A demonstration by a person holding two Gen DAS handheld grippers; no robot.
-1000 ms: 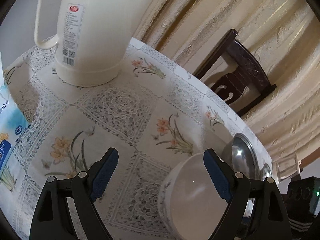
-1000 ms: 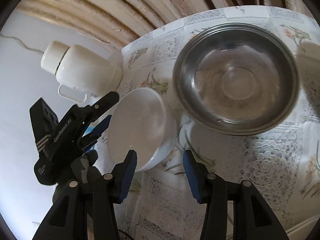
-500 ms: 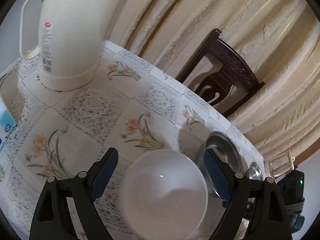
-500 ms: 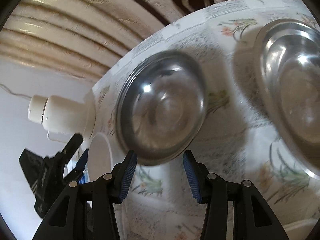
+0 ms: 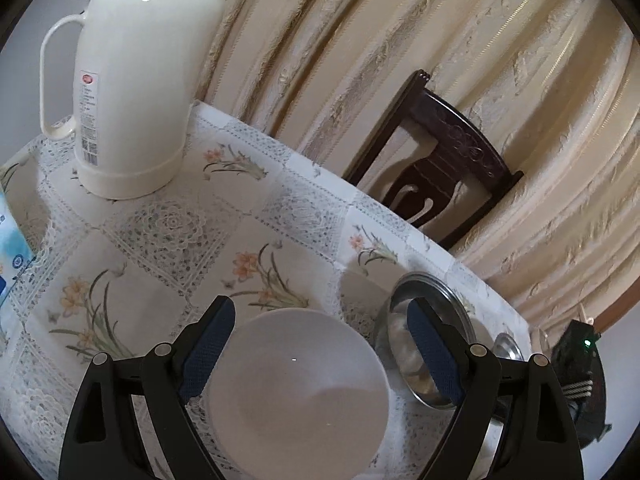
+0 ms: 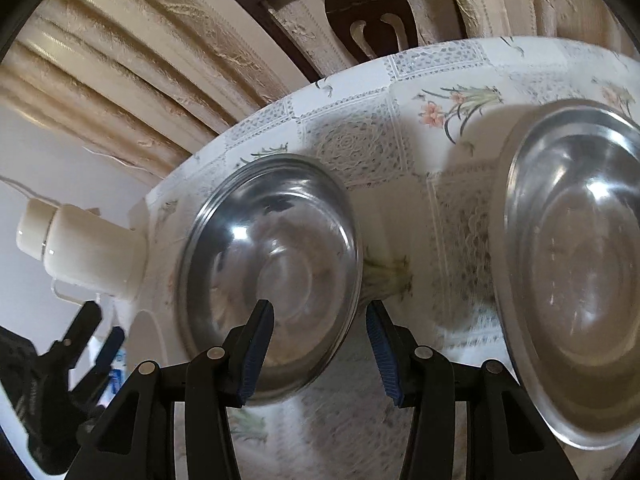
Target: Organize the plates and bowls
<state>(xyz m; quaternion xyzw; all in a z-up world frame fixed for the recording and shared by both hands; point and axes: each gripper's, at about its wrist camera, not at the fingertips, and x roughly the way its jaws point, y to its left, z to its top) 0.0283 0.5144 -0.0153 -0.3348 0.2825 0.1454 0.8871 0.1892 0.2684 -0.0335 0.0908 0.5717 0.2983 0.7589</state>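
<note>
Over the last second the left tool [image 5: 316,350] has swung from beside the white bowl [image 5: 298,388] to square over it: the bowl, which sat off toward the right finger, now fills the lower centre of the left wrist frame between the two blue pads, and the flask [image 5: 132,80] has slid back to the upper left. The jaws are spread wide on either side of the bowl, and I cannot tell whether a pad touches its rim. The right tool [image 6: 320,344] has travelled too, leaving the white bowl and arriving at the smaller steel bowl [image 6: 272,264]; its jaws are spread, with the left pad over the bowl's inside and the right pad outside the rim, so they straddle the near wall without pinching it. A larger steel bowl [image 6: 576,272] sits apart at the right of that frame. My reading is that both tools are lined up for a grasp and nothing is stacked yet.

The counter [image 5: 256,208] wears a white lace-pattern cloth printed with orange flowers. A blue-and-white packet [image 5: 12,248] shows at the left edge. Behind the counter a dark carved chair [image 5: 440,164] stands against heavy cream curtains [image 5: 440,40]
</note>
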